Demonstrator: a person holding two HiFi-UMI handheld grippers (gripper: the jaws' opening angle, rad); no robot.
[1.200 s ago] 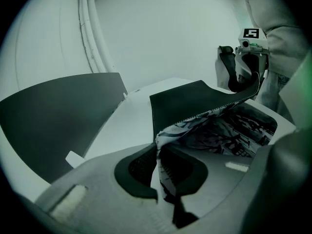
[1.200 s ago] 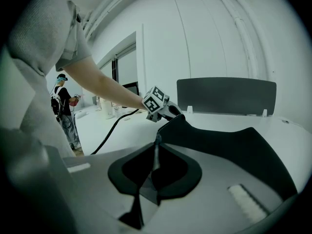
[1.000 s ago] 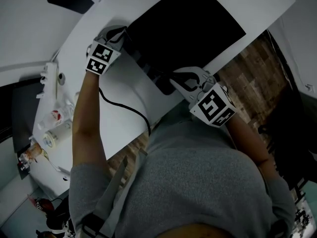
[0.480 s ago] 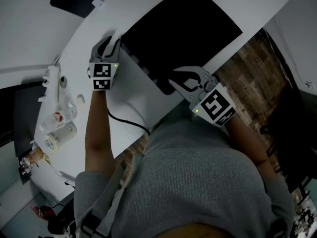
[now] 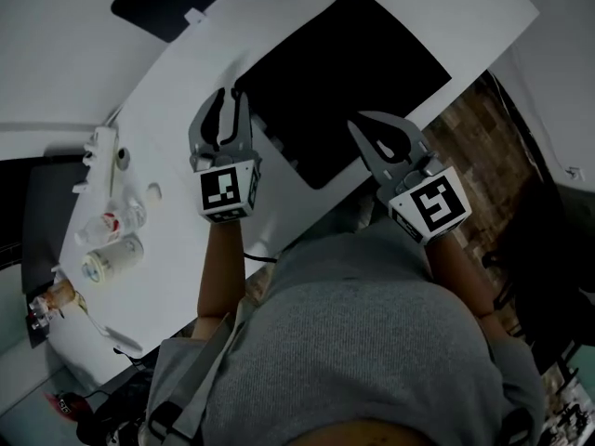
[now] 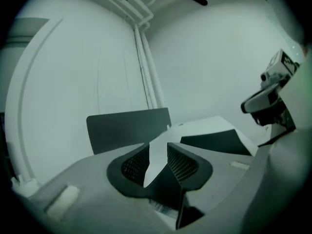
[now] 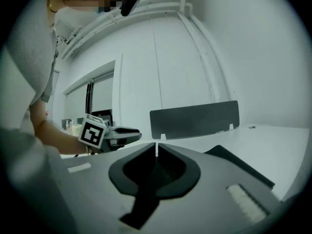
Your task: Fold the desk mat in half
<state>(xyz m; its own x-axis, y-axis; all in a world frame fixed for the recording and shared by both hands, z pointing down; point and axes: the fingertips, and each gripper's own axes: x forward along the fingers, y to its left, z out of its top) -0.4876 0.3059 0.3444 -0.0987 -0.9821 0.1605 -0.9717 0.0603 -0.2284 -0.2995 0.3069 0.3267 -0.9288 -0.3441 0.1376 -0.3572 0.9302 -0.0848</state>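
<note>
The white table (image 5: 177,100) fills most of the head view, with a dark partition panel (image 5: 167,7) standing along its far edge.

The black desk mat (image 5: 344,72) lies flat on the table ahead of the person, its near long edge just beyond both grippers. It reads as one plain, matte rectangle with rounded corners and no raised flap. No edge is lifted and no crease shows. A lighter banded strip (image 5: 277,142) runs along its near edge, and I cannot tell what that is. I cannot tell whether the mat is already doubled over or still a single layer, since its thickness does not show. Neither gripper is holding it, so if the fold is still to come, all of it remains: grip the near edge, carry it over, lay it down.

The left gripper (image 5: 232,96) hangs above the table at the mat's near left corner. Its fingers have just opened to a moderate gap with only bare table showing between them. The right gripper (image 5: 357,121) is above the near edge. Its fingers have just been closing to a hairline slit, and they are empty.

Small bottles (image 5: 110,258) sit at the table's left end, well apart from the mat.
</note>
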